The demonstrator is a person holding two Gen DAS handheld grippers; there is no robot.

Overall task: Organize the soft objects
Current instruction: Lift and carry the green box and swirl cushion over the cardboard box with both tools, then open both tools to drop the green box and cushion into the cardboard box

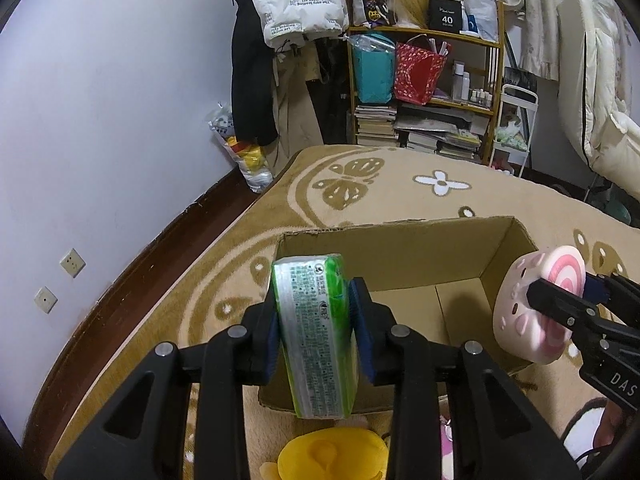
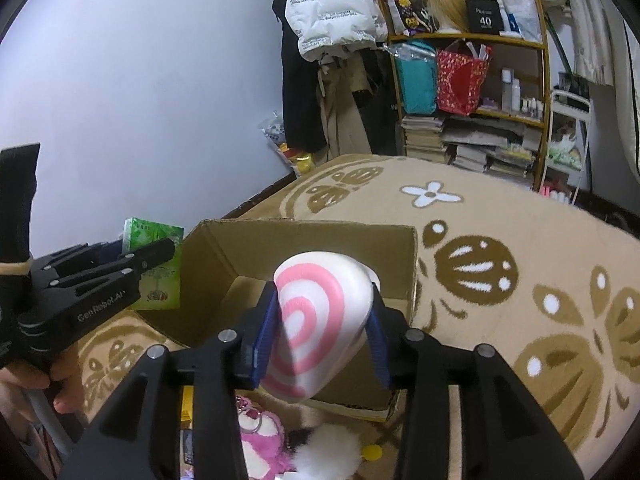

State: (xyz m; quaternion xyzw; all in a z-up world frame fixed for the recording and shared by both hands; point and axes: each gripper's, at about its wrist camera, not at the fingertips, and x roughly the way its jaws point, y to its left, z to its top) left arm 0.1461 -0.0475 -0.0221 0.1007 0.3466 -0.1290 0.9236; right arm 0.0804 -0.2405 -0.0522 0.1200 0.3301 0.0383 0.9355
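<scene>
Left gripper (image 1: 316, 336) clamps the tissue pack (image 1: 316, 332), right gripper (image 2: 320, 332) the swirl cushion (image 2: 320, 320); both poised over the cardboard box (image 1: 400, 248), release judged next.

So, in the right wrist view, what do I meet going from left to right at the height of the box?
Left gripper → green pack → box → pink-white toy in the right gripper → rug.
</scene>
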